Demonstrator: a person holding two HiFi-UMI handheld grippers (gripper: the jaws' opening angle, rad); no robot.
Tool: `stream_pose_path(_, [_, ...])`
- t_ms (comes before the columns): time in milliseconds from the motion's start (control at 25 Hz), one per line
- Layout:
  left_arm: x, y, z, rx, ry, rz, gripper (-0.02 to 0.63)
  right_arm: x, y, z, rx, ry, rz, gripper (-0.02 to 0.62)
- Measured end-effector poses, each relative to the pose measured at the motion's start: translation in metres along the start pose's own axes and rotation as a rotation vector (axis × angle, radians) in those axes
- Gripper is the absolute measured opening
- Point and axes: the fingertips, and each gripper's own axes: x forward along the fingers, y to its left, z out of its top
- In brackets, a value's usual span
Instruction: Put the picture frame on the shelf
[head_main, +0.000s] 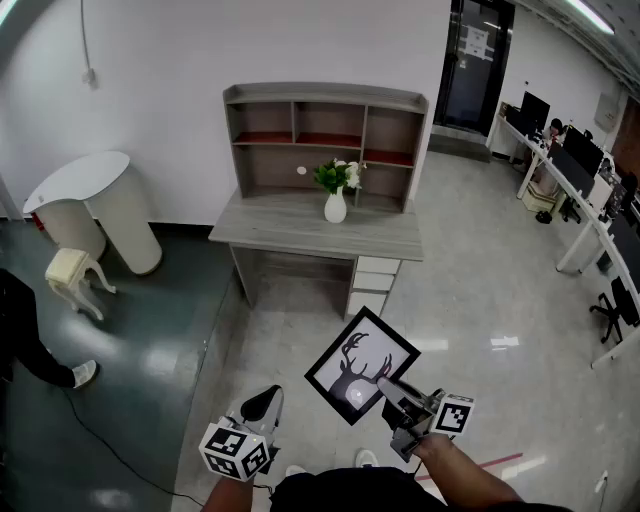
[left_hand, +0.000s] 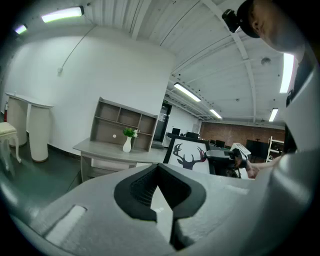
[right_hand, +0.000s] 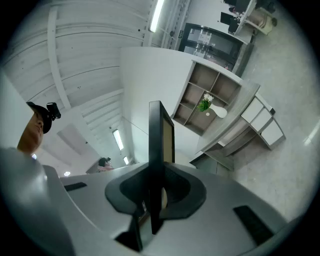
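The picture frame (head_main: 352, 362), black-edged with a deer silhouette on white, hangs over the floor in front of me. My right gripper (head_main: 386, 386) is shut on its lower right edge. In the right gripper view the frame (right_hand: 161, 135) stands edge-on between the pads. My left gripper (head_main: 264, 404) is low at the left, shut and holding nothing; in its own view the gripper (left_hand: 161, 200) looks toward the frame (left_hand: 190, 154). The grey shelf (head_main: 325, 135) with open compartments sits on a desk (head_main: 290, 228) ahead, some way beyond both grippers.
A white vase with flowers (head_main: 336, 200) stands on the desk in front of the shelf. Drawers (head_main: 372, 282) hang under its right side. A white round table (head_main: 88, 190) and stool (head_main: 76, 276) are left, a person's leg (head_main: 30, 345) far left, office desks (head_main: 580, 190) right.
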Motion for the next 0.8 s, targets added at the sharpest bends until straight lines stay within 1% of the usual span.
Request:
stream_pose_path(280, [-0.001, 0.000, -0.001, 0.006, 0.001, -0.005, 0.009, 0.001, -0.003, -0.002, -0.006, -0.006, -0.008, 0.071])
stream_pose_path(480, [-0.005, 0.004, -0.001, 0.009, 0.000, -0.008, 0.009, 0.006, 0.003, -0.001, -0.043, -0.004, -0.002, 0.071])
stream_pose_path(680, [-0.010, 0.007, -0.001, 0.003, -0.001, -0.012, 0.009, 0.007, 0.009, -0.003, -0.008, -0.040, 0.022, 0.071])
stream_pose_path(800, [-0.013, 0.010, -0.004, 0.000, 0.004, -0.018, 0.009, 0.010, 0.013, -0.004, -0.039, -0.035, 0.023, 0.071])
